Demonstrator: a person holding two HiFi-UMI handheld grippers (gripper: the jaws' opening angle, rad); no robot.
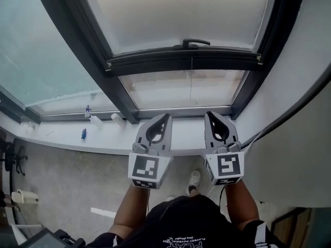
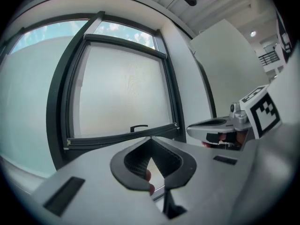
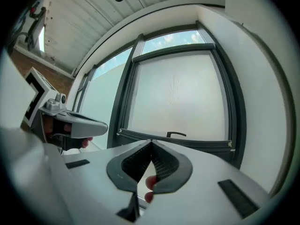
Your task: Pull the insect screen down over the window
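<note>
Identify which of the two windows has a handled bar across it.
The right-hand window: a dark bar with a handle crosses it; the left window has none.

The small things (image 1: pixel 90 119) on the window sill (image 1: pixel 51 135) are too tiny to name. The window (image 1: pixel 181 14) runs off the top edge. A white shoe (image 1: pixel 194 179) is partly hidden behind the person's shirt (image 1: pixel 176 221).

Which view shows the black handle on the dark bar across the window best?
The head view: the handle is largest there, unobstructed on the dark bar. The left gripper view shows the handle small and distant; the right gripper view shows the handle likewise.
</note>
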